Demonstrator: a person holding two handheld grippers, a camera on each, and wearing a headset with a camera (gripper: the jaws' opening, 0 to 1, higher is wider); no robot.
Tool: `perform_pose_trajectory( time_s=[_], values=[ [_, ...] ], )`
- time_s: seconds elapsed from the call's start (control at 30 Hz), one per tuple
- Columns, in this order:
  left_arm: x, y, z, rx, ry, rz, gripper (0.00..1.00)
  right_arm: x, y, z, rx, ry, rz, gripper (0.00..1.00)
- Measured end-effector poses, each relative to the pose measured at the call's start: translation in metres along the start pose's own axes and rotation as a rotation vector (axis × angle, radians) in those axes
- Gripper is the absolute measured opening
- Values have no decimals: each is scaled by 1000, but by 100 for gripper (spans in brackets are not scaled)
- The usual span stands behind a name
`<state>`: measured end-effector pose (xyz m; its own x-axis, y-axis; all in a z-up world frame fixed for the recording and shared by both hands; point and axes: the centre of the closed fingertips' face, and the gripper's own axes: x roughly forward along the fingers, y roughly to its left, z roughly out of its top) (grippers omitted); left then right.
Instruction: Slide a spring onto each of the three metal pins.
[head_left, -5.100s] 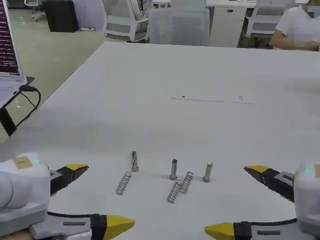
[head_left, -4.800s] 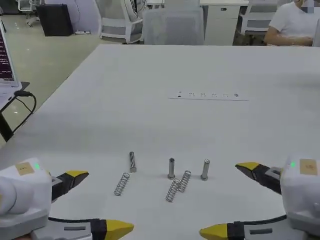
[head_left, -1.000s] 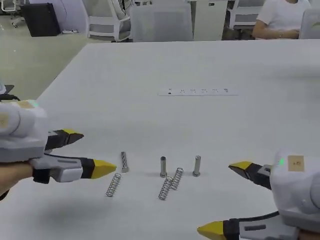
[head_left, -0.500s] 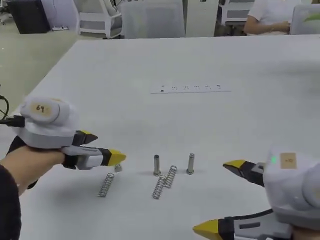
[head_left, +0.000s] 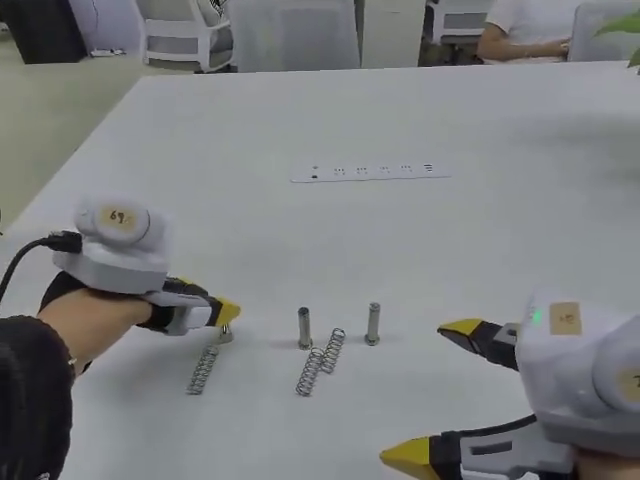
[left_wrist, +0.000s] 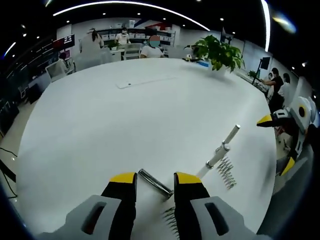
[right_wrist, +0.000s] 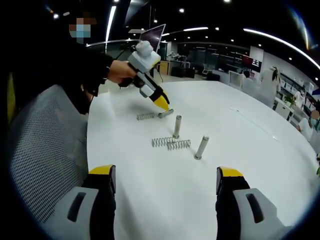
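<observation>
Three springs (head_left: 310, 372) lie loose. Left tool (left_wrist: 154, 178), narrow around the leftmost pin (right_wrist: 166, 113), grip unclear, starts step one; right tool (right_wrist: 165, 172), wide and empty, should fetch a spring.

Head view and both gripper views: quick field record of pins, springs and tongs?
left pin: lying flat between left tongs
middle pin: upright, bare
right pin: upright, bare
lone spring: flat, near left pin
spring pair: flat, beside middle pin
left tongs: narrow gap, grip unclear
right tongs: wide open, empty
</observation>
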<state>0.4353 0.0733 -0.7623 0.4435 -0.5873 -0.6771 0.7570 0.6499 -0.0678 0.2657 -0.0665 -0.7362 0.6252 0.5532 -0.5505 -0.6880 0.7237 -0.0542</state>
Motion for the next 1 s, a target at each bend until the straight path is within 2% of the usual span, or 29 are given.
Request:
perform_pose_trajectory(
  time_s=[0.13, 0.33, 0.37, 0.57, 0.93, 1.0],
  values=[
    [6, -1, -4, -4, 29, 1, 22, 0, 0, -1, -1, 3, 1, 81],
    [11, 2, -4, -24, 49, 13, 18, 0, -1, -2, 0, 6, -2, 80],
    [12, 2, -7, -32, 65, 17, 17, 0, -2, -2, 3, 5, -1, 80],
    [19, 1, -8, -26, 88, 17, 20, 0, -2, -3, 2, 8, -1, 80],
    [33, 2, 0, 32, 113, 21, 17, 1, -2, -5, 0, 16, 0, 79],
    [35, 3, 0, 60, 130, 22, 15, 1, -2, -5, -1, 17, 0, 79]
  ],
)
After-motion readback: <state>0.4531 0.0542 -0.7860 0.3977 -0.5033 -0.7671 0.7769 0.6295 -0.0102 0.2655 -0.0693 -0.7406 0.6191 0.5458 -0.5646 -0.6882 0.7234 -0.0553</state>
